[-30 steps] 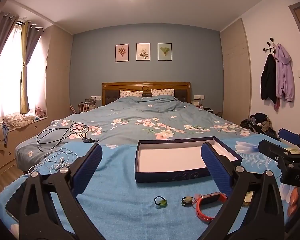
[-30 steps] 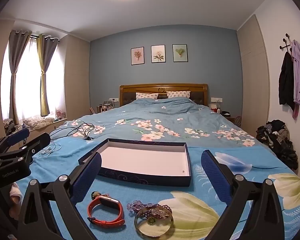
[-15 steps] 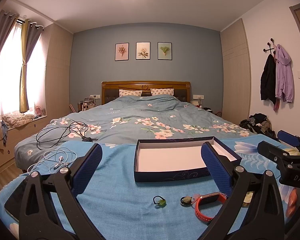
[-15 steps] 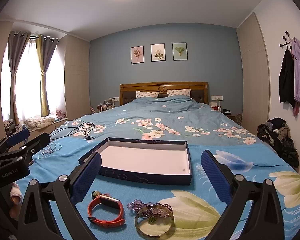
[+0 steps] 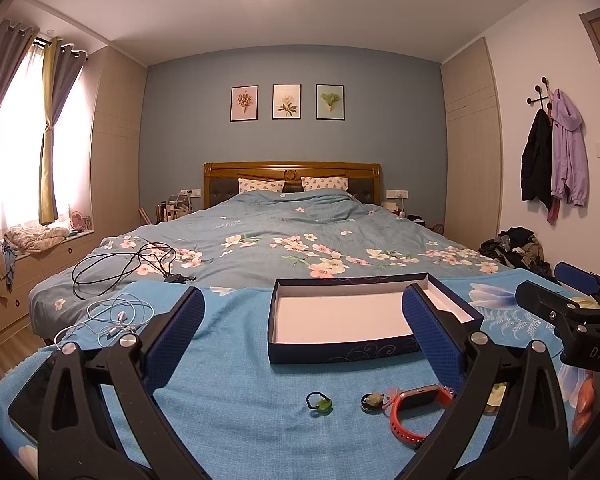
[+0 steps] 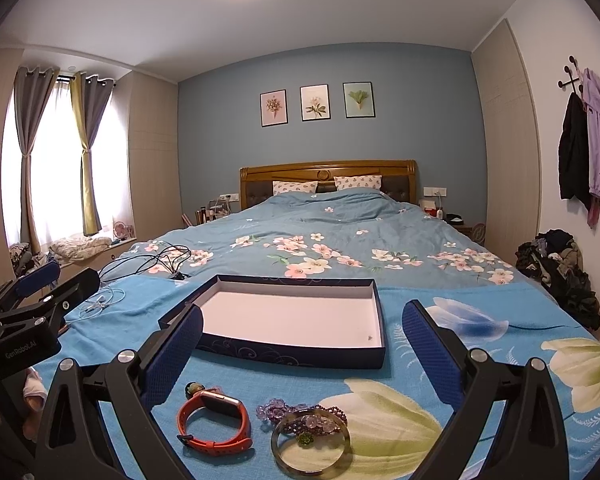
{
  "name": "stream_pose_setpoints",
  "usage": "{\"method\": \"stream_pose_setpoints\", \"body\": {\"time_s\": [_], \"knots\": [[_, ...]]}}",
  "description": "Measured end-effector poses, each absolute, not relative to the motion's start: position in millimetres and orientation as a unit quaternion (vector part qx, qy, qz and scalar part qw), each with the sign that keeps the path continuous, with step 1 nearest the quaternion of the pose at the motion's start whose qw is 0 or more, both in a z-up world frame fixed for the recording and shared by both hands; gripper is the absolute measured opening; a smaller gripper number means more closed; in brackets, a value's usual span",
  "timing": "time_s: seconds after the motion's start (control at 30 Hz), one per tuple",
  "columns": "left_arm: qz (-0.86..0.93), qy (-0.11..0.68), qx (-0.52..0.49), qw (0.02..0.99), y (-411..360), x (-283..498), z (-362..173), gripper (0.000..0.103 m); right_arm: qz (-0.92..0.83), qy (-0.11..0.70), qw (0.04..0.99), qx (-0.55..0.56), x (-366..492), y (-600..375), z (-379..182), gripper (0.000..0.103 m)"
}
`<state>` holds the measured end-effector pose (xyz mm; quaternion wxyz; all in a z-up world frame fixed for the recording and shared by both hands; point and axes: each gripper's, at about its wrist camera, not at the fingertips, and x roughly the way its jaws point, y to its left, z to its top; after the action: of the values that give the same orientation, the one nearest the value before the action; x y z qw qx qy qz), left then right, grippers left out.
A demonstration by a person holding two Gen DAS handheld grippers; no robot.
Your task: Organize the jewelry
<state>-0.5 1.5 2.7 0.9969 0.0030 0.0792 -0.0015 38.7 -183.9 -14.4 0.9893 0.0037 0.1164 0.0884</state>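
both grippers hover above the foot of a bed covered by a bright blue cloth with large printed flowers. the left gripper has its blue-padded fingers spread wide with nothing between them, and the right gripper is spread just as wide and also empty. a shallow dark blue box with a white inside lies open on the cloth ahead of both grippers, and nothing lies in it. the jewelry sits on the cloth on the near side of the box, apart from it. in the right wrist view an orange-strapped watch lies near the left finger of that gripper, a small dark ring with a pale green stone just behind it. beside the watch is a string of purple beads, and a pale bangle lies over the beads' near part, with a small green ornament inside its circle. in the left wrist view a small black loop with a green charm lies alone on the cloth, between the fingers and well to the left of the watch. further left, white earphones lie tangled on the cloth, a black cable coils on the flowered quilt behind them, and a dark phone rests at the cloth's near left edge.
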Motion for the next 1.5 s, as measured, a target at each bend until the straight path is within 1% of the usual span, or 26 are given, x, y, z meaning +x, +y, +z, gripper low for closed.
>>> {"method": "stream_pose_setpoints", "body": {"time_s": [1.5], "knots": [[-0.008,0.08,0.006,0.997,-4.1,-0.6,2.9,0.097,0.087,0.117,0.989,0.011,40.3,-187.3,-14.4,0.096]]}}
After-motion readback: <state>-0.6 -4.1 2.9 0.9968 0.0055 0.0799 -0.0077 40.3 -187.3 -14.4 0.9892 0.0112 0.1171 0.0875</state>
